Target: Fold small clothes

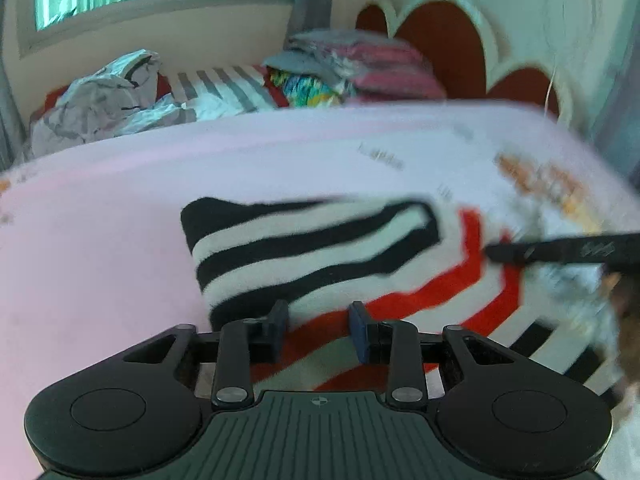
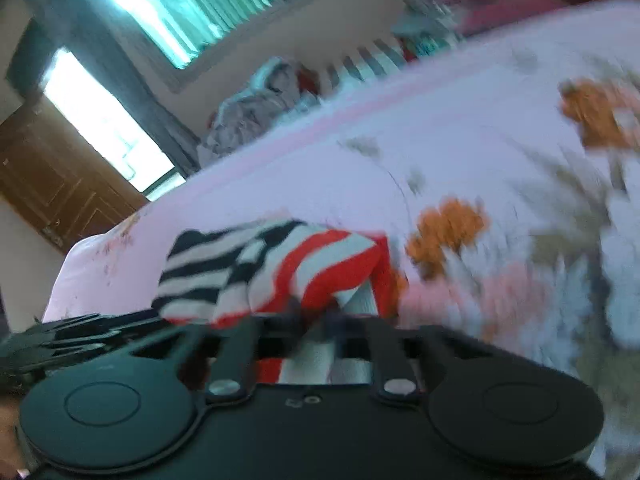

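I work over a wide bed covered in a pale pink floral sheet, with a loose pile of clothes well away near the far wall. On the sheet in front of me lies the striped garment, a small knit with black-and-white bands at one end and red-and-white bands at the other, partly doubled over.

My left gripper hangs over its near edge, jaws parted, nothing pinched between them. My right gripper has its jaws nearly clenched; red-striped cloth bunches at them, but blur stops me confirming a true hold.

Risks, as I judge them: a thin pinch could slip and let the fold fall open; pulling one-sided could drag the whole garment askew.
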Demonstrator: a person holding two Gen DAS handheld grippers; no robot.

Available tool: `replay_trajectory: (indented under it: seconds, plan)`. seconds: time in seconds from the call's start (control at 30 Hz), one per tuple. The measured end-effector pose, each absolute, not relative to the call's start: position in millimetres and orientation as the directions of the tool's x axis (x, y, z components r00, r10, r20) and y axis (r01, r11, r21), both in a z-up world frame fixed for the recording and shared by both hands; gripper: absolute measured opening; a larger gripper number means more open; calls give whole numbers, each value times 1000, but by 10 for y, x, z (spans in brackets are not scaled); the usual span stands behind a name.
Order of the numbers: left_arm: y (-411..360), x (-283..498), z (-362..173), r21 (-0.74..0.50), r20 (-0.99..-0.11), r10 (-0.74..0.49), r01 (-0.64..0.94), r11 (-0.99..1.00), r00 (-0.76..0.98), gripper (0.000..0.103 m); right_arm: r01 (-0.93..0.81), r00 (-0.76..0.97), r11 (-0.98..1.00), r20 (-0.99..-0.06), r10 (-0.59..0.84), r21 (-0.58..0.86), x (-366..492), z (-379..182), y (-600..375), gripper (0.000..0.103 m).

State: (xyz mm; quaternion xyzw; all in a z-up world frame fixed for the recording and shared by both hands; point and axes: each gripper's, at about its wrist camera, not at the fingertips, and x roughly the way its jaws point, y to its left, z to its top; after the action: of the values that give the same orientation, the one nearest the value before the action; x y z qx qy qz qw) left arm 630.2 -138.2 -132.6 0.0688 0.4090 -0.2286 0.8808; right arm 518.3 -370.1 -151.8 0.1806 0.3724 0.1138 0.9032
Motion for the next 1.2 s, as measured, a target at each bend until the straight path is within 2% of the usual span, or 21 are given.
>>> replay_trajectory:
  seconds: [0.07, 0.2, 0.27, 0.33, 0.53, 0.73, 1.0, 1.2]
  plan:
    - [-1494, 6289, -1416, 17, -763, -302, 485, 874, 571, 33, -72, 672, 946, -686, 280, 315, 5224, -1676, -3622, 9]
    - [-1537, 6228, -1331, 29, -763, -292, 482, 875, 576, 33, -58, 670, 955, -698, 254, 291, 5260, -1654, -3601, 10]
    - [-1462, 6097, -1181, 11, -745, -320, 490, 872, 585, 33, -52, 687, 970, -696, 208, 238, 5166, -1487, -3528, 24]
    - [-1342, 5876, -1060, -6, -724, -340, 487, 873, 600, 33, -94, 720, 967, -655, 230, 237, 4964, -1291, -3470, 24]
    - [-1046, 5290, -1044, -80, -714, -359, 440, 895, 601, 33, -271, 678, 925, -630, 379, 265, 4399, -1065, -3122, 15]
    - [-846, 4944, -1241, -138, -742, -342, 369, 919, 576, 33, -304, 608, 945, -739, 290, 121, 4062, -1318, -2984, 0]
    - [-877, 4850, -1450, -107, -752, -293, 330, 938, 590, 33, -270, 628, 955, -730, 270, 121, 3997, -1574, -3012, 0]
    - [-944, 4676, -1274, -46, -747, -242, 315, 948, 619, 33, -290, 658, 952, -702, 273, 99, 3778, -1290, -2943, 2]
